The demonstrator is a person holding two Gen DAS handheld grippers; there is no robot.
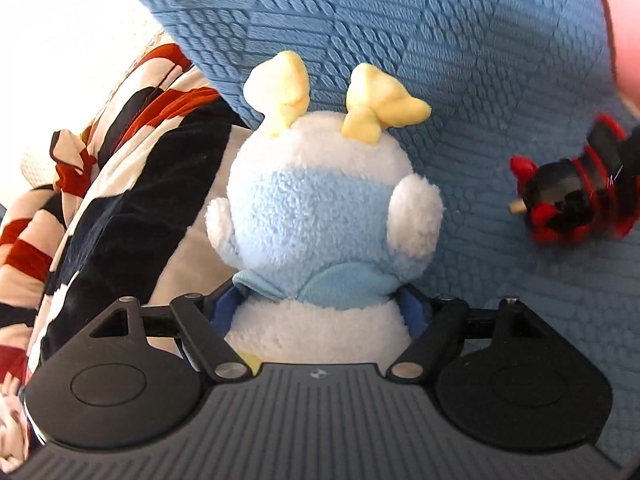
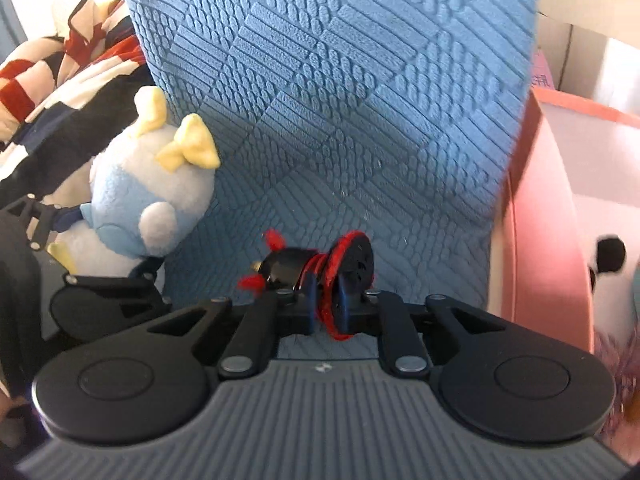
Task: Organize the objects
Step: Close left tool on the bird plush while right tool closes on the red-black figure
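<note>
Both grippers are carrying toys over the blue textured mat (image 2: 340, 100), left gripper (image 1: 320, 320) pinching the blue-white plush (image 1: 320, 208), right gripper (image 2: 326, 312) clamping the black-red toy (image 2: 316, 268), pink bin (image 2: 544, 240) at the mat's right edge likely awaiting both.

Blue cushion (image 1: 440, 60) fills the middle here, embossed all over with ribbed and pebbled patches, and it dominates the right wrist view too (image 2: 340, 100). Off to the left, a crumpled striped blanket (image 1: 100, 184) in red, black and cream lies against the cushion's edge. Over on the right, a pink box (image 2: 548, 220) stands just beside the cushion. Behind it, a bit of cardboard (image 2: 572, 52), blurred.
</note>
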